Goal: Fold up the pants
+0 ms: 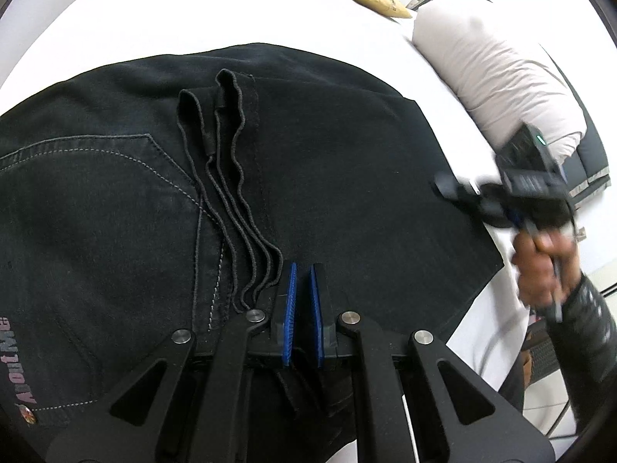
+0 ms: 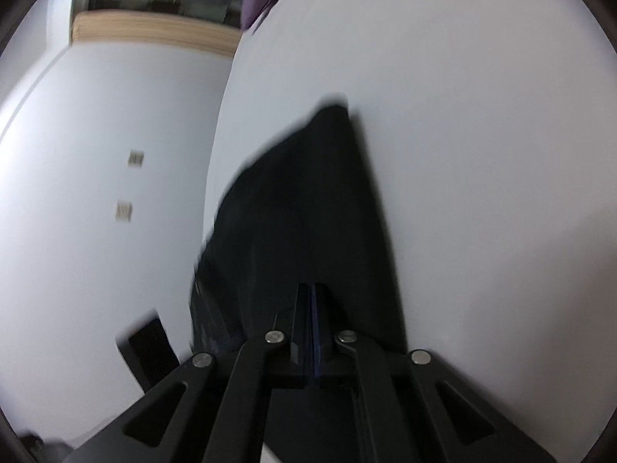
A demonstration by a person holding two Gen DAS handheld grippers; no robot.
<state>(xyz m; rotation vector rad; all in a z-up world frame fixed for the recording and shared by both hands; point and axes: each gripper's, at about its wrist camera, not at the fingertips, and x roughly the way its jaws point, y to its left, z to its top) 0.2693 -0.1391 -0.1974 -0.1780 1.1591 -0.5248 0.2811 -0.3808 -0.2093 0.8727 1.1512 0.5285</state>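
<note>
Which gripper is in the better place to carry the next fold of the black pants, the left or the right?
Probably the right gripper: it is shut at the outer edge of the pants, free to swing over. The left gripper sits shut mid-cloth beside the hems, better for holding down.

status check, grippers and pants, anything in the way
Left gripper shut, over the folded black pants on the white bed. Right gripper shut at the pants' edge; grip unclear. Nothing blocking.

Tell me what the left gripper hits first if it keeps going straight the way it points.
Most likely the black pants: the left gripper points down at them, beside the stacked leg hems. Depth is unclear.
</note>
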